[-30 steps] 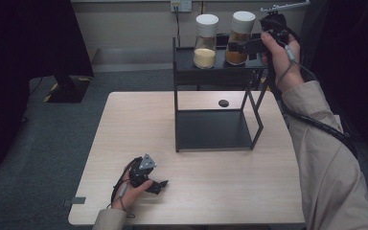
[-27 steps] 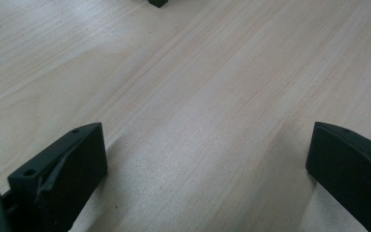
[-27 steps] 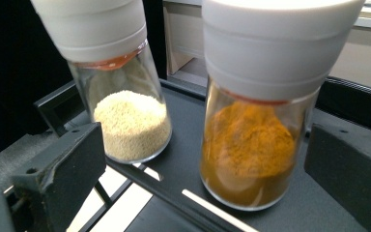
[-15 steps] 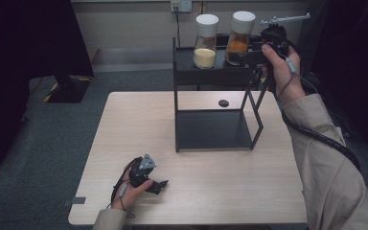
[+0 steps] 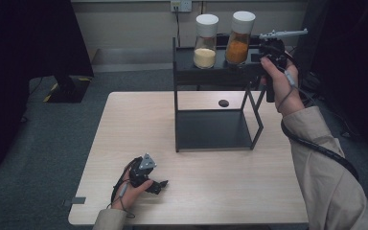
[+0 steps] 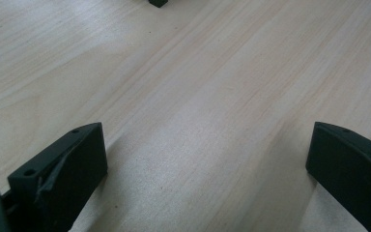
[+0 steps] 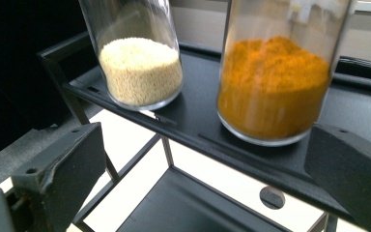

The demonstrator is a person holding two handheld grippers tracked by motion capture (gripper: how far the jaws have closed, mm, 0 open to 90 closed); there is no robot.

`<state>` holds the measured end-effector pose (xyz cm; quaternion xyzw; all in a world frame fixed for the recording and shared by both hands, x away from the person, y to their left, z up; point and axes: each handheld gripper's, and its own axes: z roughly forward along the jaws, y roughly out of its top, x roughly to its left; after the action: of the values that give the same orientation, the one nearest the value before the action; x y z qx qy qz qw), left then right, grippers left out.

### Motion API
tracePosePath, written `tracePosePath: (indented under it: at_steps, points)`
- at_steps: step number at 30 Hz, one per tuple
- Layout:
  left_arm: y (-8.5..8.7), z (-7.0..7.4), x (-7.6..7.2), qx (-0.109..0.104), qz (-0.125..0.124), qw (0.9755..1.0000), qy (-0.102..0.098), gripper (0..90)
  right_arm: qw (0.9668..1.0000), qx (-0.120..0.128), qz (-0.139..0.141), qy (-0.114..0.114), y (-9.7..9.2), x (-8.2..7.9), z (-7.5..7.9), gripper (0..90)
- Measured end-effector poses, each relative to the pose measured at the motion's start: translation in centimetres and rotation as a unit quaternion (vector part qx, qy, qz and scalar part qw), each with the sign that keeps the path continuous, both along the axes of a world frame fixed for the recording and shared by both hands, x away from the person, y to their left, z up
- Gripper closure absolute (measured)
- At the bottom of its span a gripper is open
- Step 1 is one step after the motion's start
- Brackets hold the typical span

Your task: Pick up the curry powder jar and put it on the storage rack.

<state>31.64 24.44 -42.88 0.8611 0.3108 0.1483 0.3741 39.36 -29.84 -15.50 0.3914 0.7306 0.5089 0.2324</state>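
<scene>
While the right gripper (image 7: 207,169) gapes, orange jar (image 7: 273,87) nears shelf edge (image 7: 251,164)

In the right gripper view the top edge cuts off both jars: the orange-powder jar (image 7: 273,87) at 1 o'clock and the pale-grain jar (image 7: 137,58) at 11 o'clock lose their lids. The small dark disc (image 7: 272,197) at 5 o'clock is too blurred to identify. In the high view the person's right sleeve (image 5: 328,177) runs off the bottom edge, and the shelf rack (image 5: 211,72) hides the counter (image 5: 124,143) behind its legs.
</scene>
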Motion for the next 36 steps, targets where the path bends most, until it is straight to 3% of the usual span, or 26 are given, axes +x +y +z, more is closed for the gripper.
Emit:
tracePosePath:
  at_steps: [12, 25, 36]
  points:
    - [0.0, 0.0, 0.0, 0.0, 0.0, 1.0, 0.0, 0.1, 0.9999, 0.007, 0.002, 0.013, -0.4, -0.4, -2.2, 0.2]
    - [0.0, 0.0, 0.0, 0.0, 0.0, 1.0, 0.0, 0.1, 0.9997, -0.015, 0.015, 0.01, 0.8, -1.1, -4.3, 0.3]
    - [0.0, 0.0, 0.0, 0.0, 0.0, 1.0, 0.0, 0.1, 0.9996, -0.01, 0.023, 0.014, 0.9, -1.4, -5.9, 0.4]
